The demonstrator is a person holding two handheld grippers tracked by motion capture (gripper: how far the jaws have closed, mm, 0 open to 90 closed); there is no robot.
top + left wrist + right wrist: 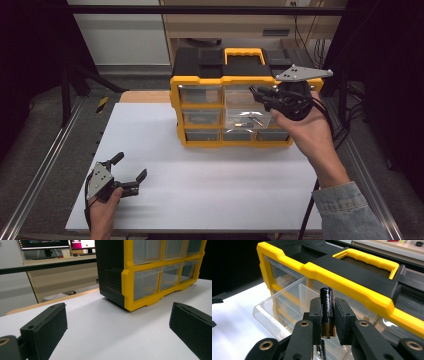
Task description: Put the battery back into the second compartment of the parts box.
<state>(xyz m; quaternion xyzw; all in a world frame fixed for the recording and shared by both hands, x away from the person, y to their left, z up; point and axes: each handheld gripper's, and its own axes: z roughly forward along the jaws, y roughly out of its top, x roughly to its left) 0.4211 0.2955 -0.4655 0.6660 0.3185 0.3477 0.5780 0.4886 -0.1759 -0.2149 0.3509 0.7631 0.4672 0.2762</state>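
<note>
One black battery (327, 312), glossy, upright, pinched in right gripper (327, 315), left gripper (131, 174) wide open, empty.

Overhead plus two tongs-mounted close-ups.

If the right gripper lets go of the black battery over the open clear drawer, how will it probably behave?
The battery is a smooth stiff cylinder, so it would likely slip straight down and roll once flat. It stands upright between the right gripper jaws, so it probably tips over on landing. The clear drawer walls should contain it.

Two batteries (327, 312), one organizer (230, 80), two grippers (121, 176).
</note>
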